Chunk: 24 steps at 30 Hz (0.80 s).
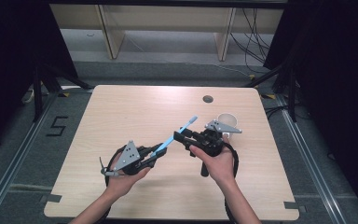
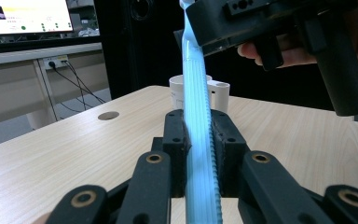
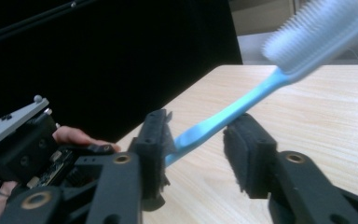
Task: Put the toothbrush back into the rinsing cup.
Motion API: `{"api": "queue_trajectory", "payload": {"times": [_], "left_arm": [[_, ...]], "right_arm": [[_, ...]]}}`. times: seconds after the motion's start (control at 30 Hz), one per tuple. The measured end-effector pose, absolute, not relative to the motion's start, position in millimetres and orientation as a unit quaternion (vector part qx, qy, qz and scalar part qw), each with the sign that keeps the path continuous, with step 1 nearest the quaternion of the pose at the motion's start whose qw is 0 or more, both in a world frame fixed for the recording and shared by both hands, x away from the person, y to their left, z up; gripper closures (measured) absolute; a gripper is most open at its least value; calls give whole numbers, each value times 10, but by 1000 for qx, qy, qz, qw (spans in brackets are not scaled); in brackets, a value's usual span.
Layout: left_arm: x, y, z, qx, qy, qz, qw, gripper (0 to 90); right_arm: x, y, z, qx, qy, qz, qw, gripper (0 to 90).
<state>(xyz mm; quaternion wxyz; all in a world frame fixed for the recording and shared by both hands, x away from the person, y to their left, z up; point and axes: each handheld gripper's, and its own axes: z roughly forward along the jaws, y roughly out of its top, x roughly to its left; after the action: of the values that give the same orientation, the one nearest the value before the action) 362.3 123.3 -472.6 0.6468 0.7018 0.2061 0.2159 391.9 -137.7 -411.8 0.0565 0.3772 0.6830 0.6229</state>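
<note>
Above the pale wooden table (image 1: 121,121), near its middle, a blue toothbrush (image 1: 176,135) is clamped at its handle by the left gripper (image 1: 154,156), while its neck is straddled, ungripped, by the parted right gripper (image 1: 181,138).

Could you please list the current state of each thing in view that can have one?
toothbrush: off the table, tilted, handle clamped in the left gripper, neck between the right gripper's jaws.
left gripper: shut on the toothbrush.
right gripper: open, one pad beside the neck.
white mug: upright on the table.
</note>
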Motion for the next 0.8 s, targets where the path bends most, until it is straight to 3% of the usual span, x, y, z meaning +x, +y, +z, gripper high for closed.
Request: {"api": "queue_trajectory", "payload": {"times": [0.6,0.8], "left_arm": [[3683,1169,-4794,719,213,214,626,766],[3693,1149,-4790,724,213,206,623,651]], "right_arm": [[3911,-1270,-4090,369,657,657,-6,837],[3901,-1243,-4058,361,663,656,8,841]]}}
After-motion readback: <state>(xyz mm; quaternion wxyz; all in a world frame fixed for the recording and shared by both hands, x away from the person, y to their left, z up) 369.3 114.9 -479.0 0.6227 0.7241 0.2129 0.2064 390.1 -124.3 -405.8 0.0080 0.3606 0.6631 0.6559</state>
